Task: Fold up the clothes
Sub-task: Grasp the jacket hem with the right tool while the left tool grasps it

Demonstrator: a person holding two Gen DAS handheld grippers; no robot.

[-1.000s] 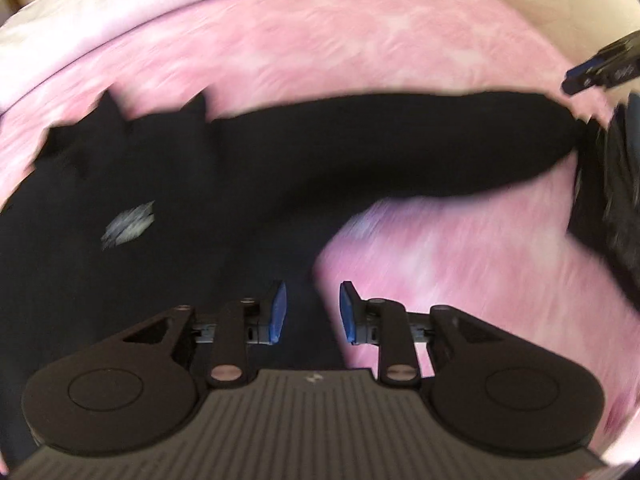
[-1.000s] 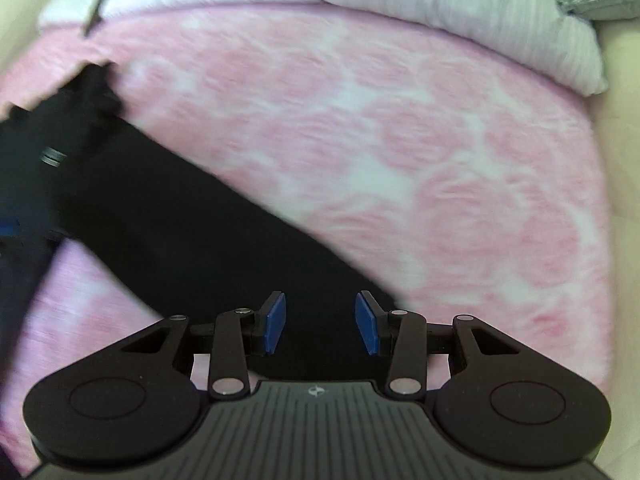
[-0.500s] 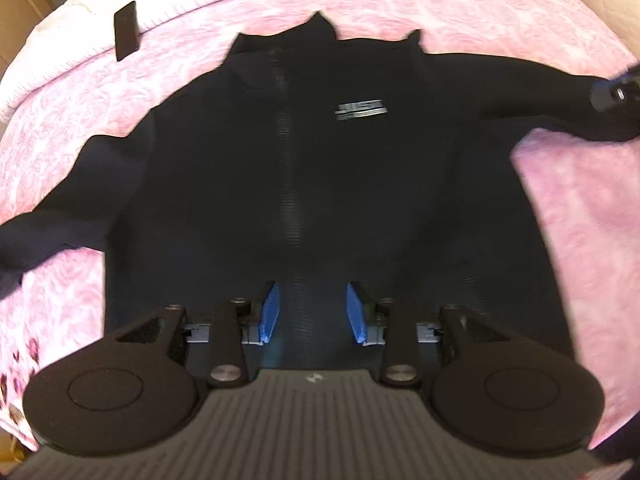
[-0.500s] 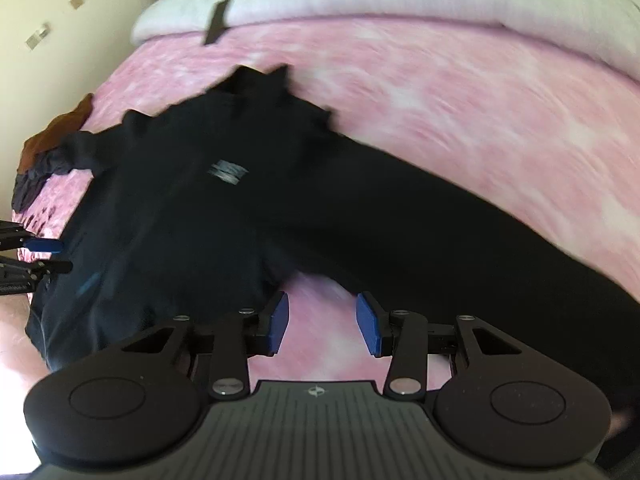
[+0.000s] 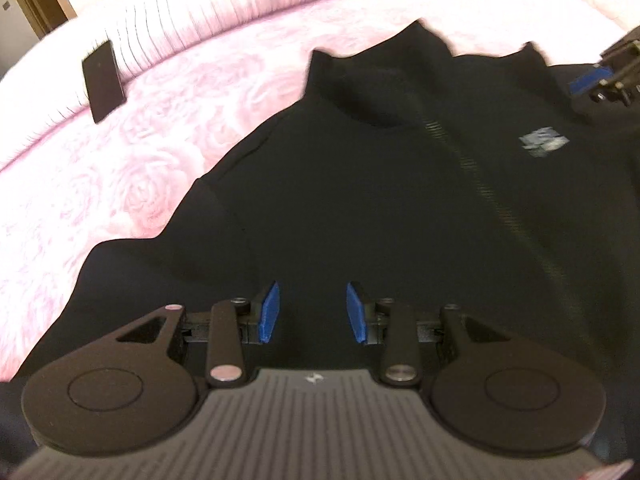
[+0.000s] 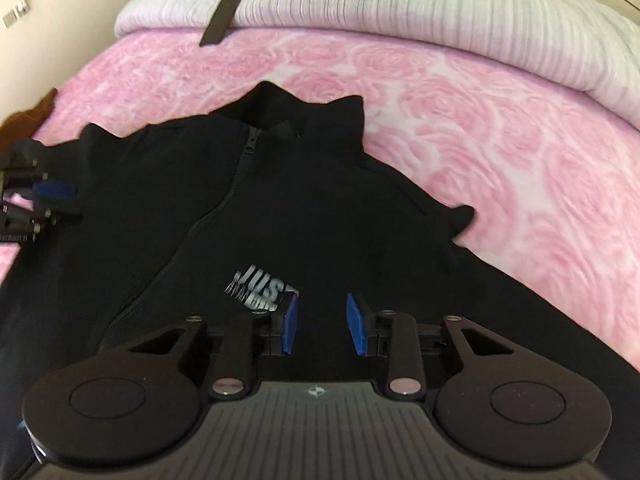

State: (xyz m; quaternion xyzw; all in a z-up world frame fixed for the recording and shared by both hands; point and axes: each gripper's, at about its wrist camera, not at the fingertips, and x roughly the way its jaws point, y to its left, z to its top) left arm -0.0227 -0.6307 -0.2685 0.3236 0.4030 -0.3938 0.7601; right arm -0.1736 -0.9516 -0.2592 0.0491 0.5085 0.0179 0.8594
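- Black zip-up jacket [image 5: 400,208] lies front-up and spread on the pink rose-patterned blanket [image 5: 132,152] in the left wrist view; the left gripper [image 5: 312,312] hangs over its shoulder area with jaws apart and nothing between them
- Right wrist view: the right gripper [image 6: 320,320] is likewise parted and empty beside the chest logo [image 6: 262,290], collar toward the white duvet [image 6: 440,12]
- Risk, as I judge it: the limp fabric could bunch near the sleeve, giving a crooked fold if only one layer gets pinched
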